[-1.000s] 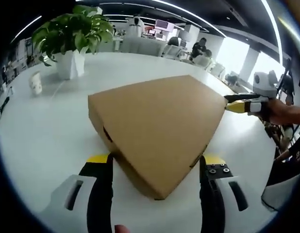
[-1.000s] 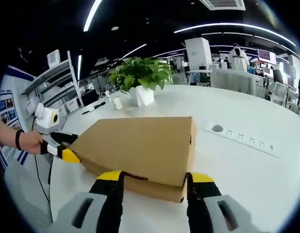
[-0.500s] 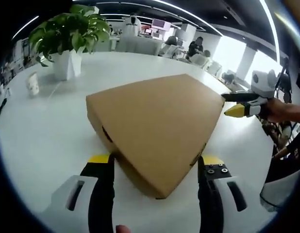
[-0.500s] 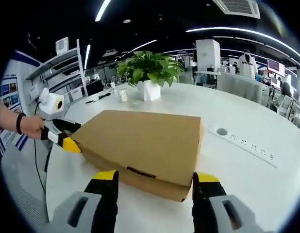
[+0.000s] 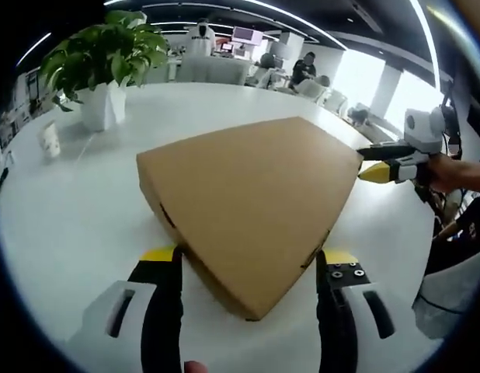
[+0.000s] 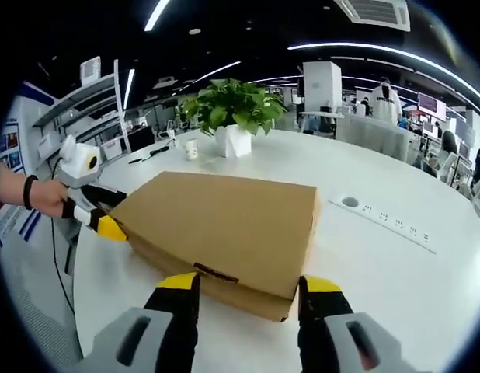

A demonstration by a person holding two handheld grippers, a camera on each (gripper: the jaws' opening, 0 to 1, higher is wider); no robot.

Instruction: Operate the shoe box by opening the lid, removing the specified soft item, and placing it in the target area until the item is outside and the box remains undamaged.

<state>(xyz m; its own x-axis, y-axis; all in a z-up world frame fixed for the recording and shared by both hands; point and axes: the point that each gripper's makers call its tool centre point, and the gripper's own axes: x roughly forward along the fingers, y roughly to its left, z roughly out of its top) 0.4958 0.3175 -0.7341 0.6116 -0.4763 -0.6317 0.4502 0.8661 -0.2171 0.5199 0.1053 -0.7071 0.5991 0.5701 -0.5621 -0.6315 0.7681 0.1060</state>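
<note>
A flat brown cardboard shoe box [image 5: 248,198] lies on the white table [image 5: 77,210], lid shut — contents hidden. Its long axis runs from the left gripper [image 5: 250,260] toward the right gripper [image 6: 245,289]; each straddles a box corner, jaws spread, gripping nothing. A potted plant [image 6: 228,116] stands beyond the box.

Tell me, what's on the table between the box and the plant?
Nothing. In the right gripper view the white table is bare between the box and the plant; a small cup stands off to the side.
</note>
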